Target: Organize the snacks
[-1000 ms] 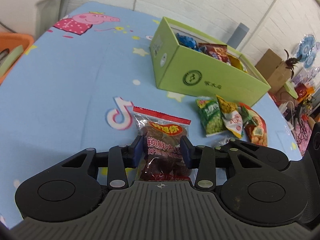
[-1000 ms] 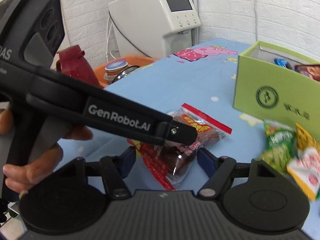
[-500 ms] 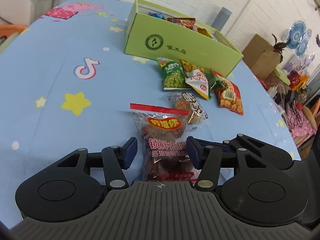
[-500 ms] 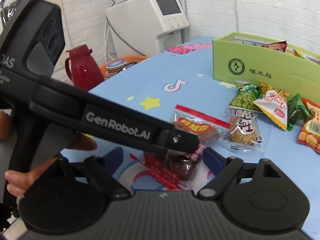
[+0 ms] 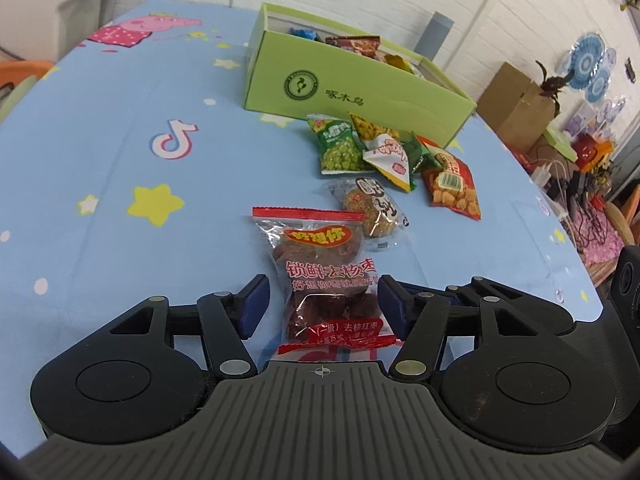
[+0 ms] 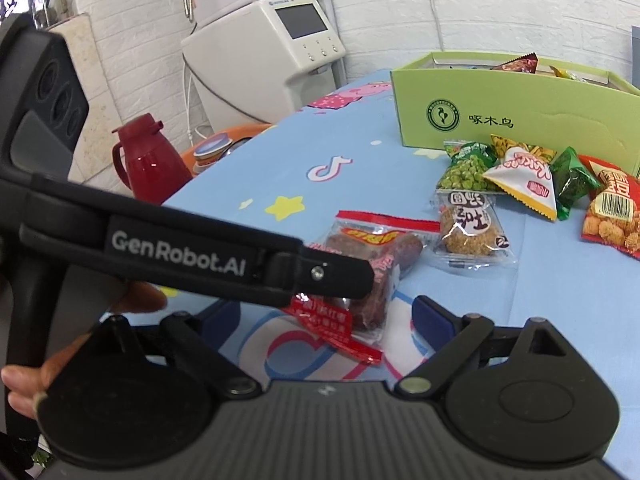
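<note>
Between the spread fingers of the left claw [image 5: 320, 306] lies the red date packet [image 5: 326, 280], flat on the blue surface [image 5: 120, 184]; both blue pads stand apart from the packet, so this claw is released. From the right wrist view, the right claw [image 6: 320, 318] is also spread wide and grasps nothing, with the same packet [image 6: 372, 256] lying just ahead of it and the left gripper's black body crossing in front. Just beyond the date packet rests a clear-wrapped round snack [image 5: 370, 208], its edge overlapped by the packet's red seal. Farther on, a green pea bag [image 5: 338, 148], a white triangular bag [image 5: 390, 158] and a red-orange bag [image 5: 452, 182] lie clustered near the green box [image 5: 360, 88], which holds further snacks. Off the surface's left edge stands a red jug [image 6: 150, 160].
</note>
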Available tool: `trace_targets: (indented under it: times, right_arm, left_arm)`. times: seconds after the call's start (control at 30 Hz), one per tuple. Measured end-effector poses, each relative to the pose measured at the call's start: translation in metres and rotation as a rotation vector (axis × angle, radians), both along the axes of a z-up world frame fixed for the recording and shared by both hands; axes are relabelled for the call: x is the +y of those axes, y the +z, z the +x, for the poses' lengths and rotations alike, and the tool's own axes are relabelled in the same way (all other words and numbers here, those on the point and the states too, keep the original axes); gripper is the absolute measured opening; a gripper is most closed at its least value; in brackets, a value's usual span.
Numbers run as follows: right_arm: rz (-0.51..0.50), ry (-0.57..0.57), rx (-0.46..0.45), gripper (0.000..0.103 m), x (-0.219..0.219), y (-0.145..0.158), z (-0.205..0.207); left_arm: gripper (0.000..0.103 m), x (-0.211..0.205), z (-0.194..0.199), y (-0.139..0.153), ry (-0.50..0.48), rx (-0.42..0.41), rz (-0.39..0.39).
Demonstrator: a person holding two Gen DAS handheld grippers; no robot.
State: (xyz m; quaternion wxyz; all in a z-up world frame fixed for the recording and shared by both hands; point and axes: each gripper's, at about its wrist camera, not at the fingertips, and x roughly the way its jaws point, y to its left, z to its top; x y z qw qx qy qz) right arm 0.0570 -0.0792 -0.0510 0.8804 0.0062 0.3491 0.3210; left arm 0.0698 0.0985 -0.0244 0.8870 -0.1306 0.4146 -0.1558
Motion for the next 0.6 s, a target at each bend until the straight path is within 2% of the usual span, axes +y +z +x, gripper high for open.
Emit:
trace_targets:
  times: [0.17, 0.27, 0.6]
  right_arm:
    - [-0.005, 0.009, -0.012, 0.093, 0.008, 0.001, -0.001]
    - [-0.024, 0.011, -0.014, 0.093, 0.015, -0.001, 0.002]
    - [-0.052, -0.008, -0.054, 0.093, 0.004, 0.003, -0.007]
  left_arm:
    - [0.061, 0.003, -0.003, -0.001, -0.028, -0.022, 0.002]
    - [0.061, 0.002, -0.003, -0.003, -0.043, -0.032, 0.029]
    - [0.057, 0.006, 0.004, -0.004, -0.079, -0.025, -0.010]
